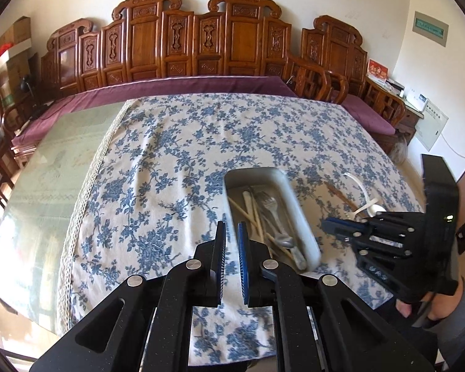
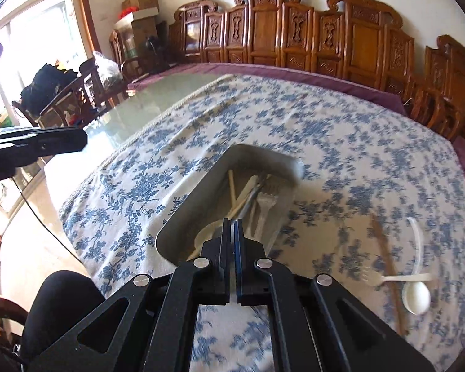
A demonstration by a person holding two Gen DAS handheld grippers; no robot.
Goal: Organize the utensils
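A pale oblong tray (image 1: 298,214) (image 2: 198,198) lies on the blue-flowered tablecloth (image 1: 170,170). It holds chopsticks, a metal fork (image 1: 271,206) and spoons. My left gripper (image 1: 231,226) hovers just left of the tray's near end, shut with nothing between its pads. My right gripper (image 2: 231,221) hangs over the tray's near end, shut and empty; in the left wrist view the right gripper (image 1: 327,225) sits right of the tray. Right of the tray, loose on the cloth, lie a white spoon (image 2: 417,297), a plastic fork (image 2: 396,278) and a wooden chopstick (image 2: 387,263).
Bare glass tabletop (image 1: 55,167) shows left of the cloth's lace edge. A carved wooden bench (image 1: 201,46) with a purple cushion runs behind the table. Chairs and boxes stand at the left near a window. A person's dark-clad knee (image 2: 62,303) is by the table's near edge.
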